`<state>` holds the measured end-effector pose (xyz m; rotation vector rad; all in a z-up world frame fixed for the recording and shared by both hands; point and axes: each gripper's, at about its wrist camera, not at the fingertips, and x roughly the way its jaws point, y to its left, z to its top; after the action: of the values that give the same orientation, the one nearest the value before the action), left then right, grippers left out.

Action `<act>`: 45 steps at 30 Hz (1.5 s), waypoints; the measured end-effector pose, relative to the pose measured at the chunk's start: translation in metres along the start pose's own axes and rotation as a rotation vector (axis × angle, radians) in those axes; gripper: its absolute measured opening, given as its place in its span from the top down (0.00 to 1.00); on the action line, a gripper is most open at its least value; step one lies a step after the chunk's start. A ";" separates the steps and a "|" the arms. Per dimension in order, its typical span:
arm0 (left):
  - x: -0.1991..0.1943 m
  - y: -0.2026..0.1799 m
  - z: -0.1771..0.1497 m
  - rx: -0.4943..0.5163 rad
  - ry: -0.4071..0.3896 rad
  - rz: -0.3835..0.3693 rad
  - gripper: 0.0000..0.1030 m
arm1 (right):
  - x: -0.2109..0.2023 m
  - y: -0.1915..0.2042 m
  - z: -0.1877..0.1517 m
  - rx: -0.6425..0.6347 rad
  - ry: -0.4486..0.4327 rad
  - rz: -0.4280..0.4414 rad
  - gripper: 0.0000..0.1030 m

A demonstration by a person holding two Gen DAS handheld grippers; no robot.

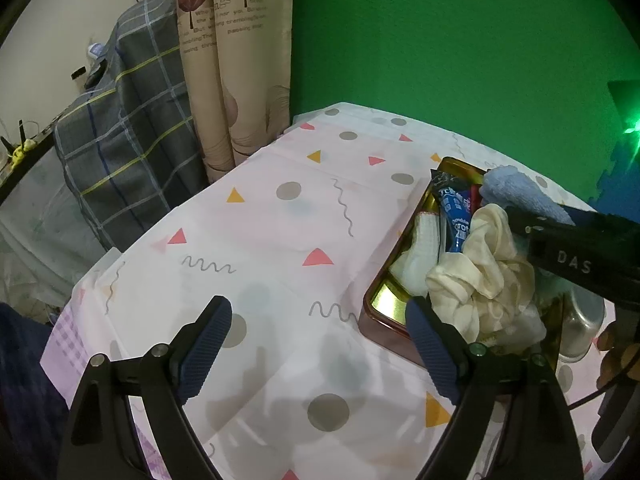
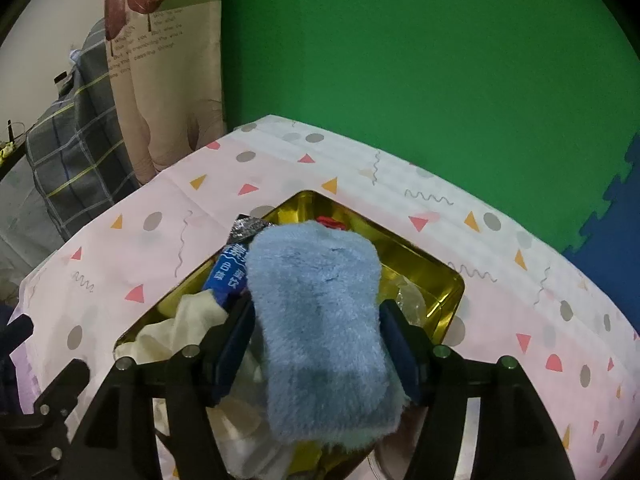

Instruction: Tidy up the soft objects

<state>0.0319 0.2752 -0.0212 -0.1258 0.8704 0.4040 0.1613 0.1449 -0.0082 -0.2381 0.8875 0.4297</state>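
Our right hand-held gripper (image 2: 318, 354) grasps the fluffy blue cloth (image 2: 320, 320) over the gold tin (image 2: 436, 276) on the table (image 1: 280, 216). Our left hand-held gripper (image 1: 320, 348) hangs released beside the tin, near the cream cloth (image 1: 480, 280).

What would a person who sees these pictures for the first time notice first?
The fluffy blue cloth fills the middle of the right wrist view, held between the right tongs above the gold tin. The tin sits on a pink patterned tablecloth and is crowded with a crumpled cream cloth and a blue packet. The left tongs hang open over the tablecloth beside the tin, with the vivid green wall behind.
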 end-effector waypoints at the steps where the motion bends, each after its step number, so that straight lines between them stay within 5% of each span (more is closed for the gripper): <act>1: 0.000 0.000 0.000 -0.001 0.000 -0.002 0.16 | -0.003 0.001 0.000 -0.004 -0.004 -0.006 0.34; 9: 0.000 -0.003 -0.002 0.008 0.000 -0.002 0.16 | -0.040 -0.002 -0.013 0.017 -0.025 -0.013 0.32; 22: -0.005 -0.020 -0.005 0.055 -0.010 -0.009 0.16 | -0.091 -0.007 -0.090 0.090 -0.003 -0.034 0.32; 45: -0.007 -0.027 -0.008 0.083 -0.005 -0.011 0.16 | -0.089 0.010 -0.105 0.046 0.032 -0.035 0.32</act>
<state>0.0331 0.2466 -0.0227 -0.0533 0.8796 0.3570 0.0340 0.0914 -0.0026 -0.2184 0.9220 0.3739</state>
